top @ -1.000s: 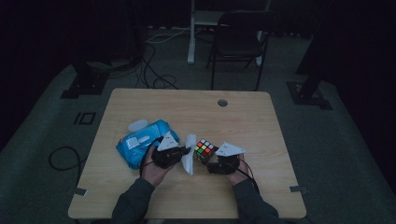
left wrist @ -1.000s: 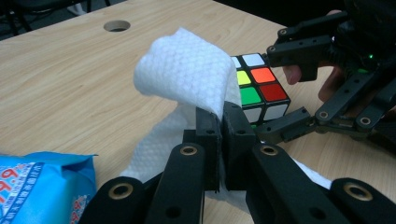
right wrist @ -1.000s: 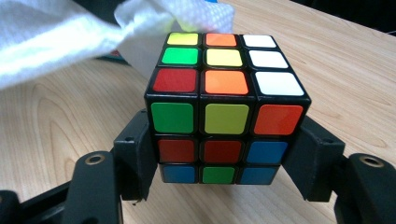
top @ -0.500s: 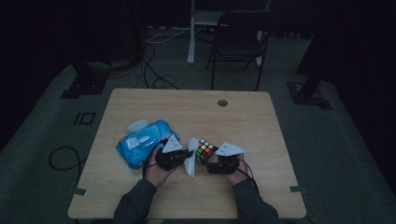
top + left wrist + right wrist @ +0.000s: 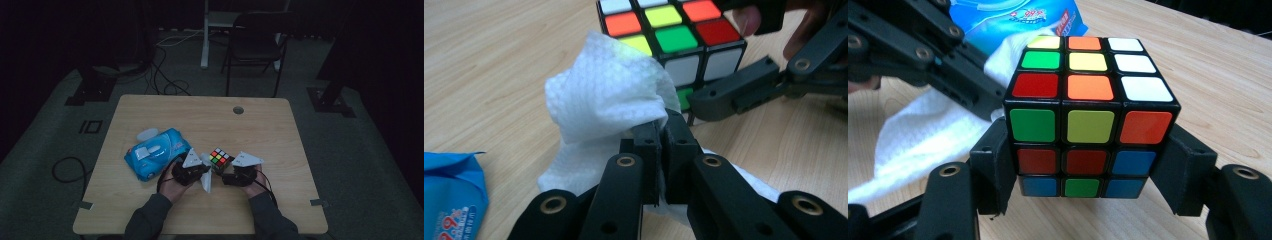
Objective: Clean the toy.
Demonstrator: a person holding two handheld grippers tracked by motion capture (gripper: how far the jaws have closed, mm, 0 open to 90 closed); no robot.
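A scrambled puzzle cube point(image 5: 219, 158) point(image 5: 1088, 115) point(image 5: 674, 35) sits on the wooden table point(image 5: 280, 135), clamped at its lower sides by my right gripper point(image 5: 1088, 172) point(image 5: 231, 176). My left gripper point(image 5: 663, 150) point(image 5: 198, 171) is shut on a white wet wipe point(image 5: 609, 100) point(image 5: 206, 181) point(image 5: 933, 130), and the bunched wipe presses against the cube's left side. The right gripper's jaw shows in the left gripper view just beside the cube.
A blue pack of wet wipes point(image 5: 156, 151) point(image 5: 451, 200) point(image 5: 1013, 17) lies on the table left of my left hand. A cable hole point(image 5: 238, 110) is near the table's far edge. A dark chair point(image 5: 255, 45) stands beyond the table.
My left gripper has carried the wipe rightwards up against the cube. The right gripper and cube have stayed where they were.
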